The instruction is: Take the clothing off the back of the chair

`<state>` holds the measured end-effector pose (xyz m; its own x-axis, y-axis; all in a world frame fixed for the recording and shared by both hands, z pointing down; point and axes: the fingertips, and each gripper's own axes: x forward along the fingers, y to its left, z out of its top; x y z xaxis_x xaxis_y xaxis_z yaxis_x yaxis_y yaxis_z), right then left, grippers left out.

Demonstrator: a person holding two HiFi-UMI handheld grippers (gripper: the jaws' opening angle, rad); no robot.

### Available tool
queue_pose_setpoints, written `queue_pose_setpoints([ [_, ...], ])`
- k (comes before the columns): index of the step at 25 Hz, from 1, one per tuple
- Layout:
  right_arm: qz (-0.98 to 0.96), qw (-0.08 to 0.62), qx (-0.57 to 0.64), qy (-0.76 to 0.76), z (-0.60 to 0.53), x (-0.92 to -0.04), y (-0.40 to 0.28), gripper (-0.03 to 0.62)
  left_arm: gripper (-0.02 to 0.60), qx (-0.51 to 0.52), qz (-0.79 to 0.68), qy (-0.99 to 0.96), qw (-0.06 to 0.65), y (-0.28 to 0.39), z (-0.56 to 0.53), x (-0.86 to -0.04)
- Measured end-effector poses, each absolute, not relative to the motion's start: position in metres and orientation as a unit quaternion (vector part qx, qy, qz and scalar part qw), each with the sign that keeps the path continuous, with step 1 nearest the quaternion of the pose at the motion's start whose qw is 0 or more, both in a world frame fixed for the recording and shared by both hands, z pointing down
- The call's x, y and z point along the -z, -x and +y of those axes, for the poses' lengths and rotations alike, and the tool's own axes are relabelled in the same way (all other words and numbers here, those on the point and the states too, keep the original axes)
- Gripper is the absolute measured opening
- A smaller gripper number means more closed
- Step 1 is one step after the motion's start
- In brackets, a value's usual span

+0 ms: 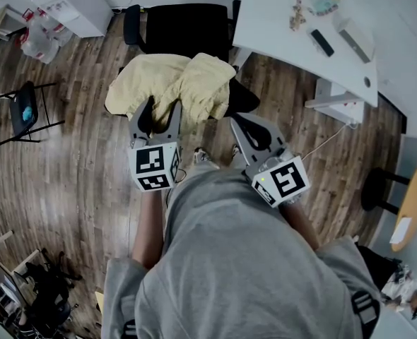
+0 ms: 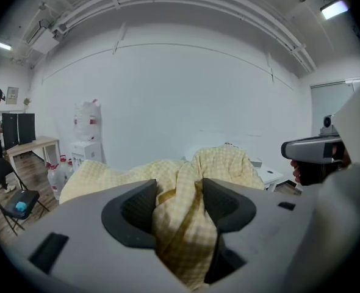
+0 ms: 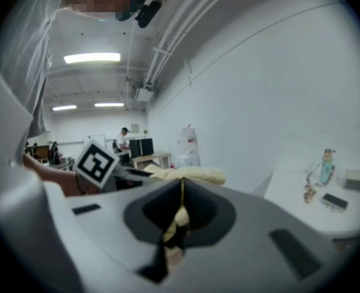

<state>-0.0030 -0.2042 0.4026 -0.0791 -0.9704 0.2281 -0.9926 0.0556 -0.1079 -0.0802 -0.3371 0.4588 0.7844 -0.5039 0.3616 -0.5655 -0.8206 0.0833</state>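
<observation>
We see the yellow garment heaped over the back of the black chair in the upper middle of the head view, just ahead of both grippers.

The left gripper sits at the lower edge of the cloth, left of centre. In its own view the left gripper has its jaws standing wide. A thick fold of the garment fills the gap between them and lies against both inner faces, but we see no pinch in it.

The right gripper points at the cloth's lower right edge. In the right gripper view its jaws are drawn close together, nipping a thin strip of the garment that hangs down between them. The rest of the cloth lies as a pale heap just beyond.

A white table fills the upper right of the head view. A folding chair stands at the far left, well apart from the work.
</observation>
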Motion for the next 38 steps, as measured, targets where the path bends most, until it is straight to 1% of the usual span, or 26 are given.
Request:
queue_pose_setpoints([
  [7,-0.719,0.04,-0.122,-0.683,-0.203,-0.404,-0.002,0.035,0.239,-0.155,-0.281,-0.941,0.104,0.078,-0.337,-0.459],
  [15,-0.723,0.045,-0.122,-0.679,-0.2,-0.408,0.003,0.035,0.161,-0.15,-0.286,-0.938,0.123,0.078,-0.338,-0.46],
  [21,-0.715,0.042,-0.126,-0.687,-0.192,-0.411,0.0,0.034,0.126,-0.152,-0.289,-0.937,0.126,0.078,-0.338,-0.46],
  [31,-0.711,0.034,-0.127,-0.69,-0.174,-0.412,-0.009,0.035,0.084,-0.145,-0.304,-0.931,0.138,0.079,-0.334,-0.46],
  [38,-0.714,0.025,-0.133,-0.686,-0.161,-0.412,-0.019,0.035,0.077,-0.141,-0.331,-0.923,0.139,0.08,-0.33,-0.46],
])
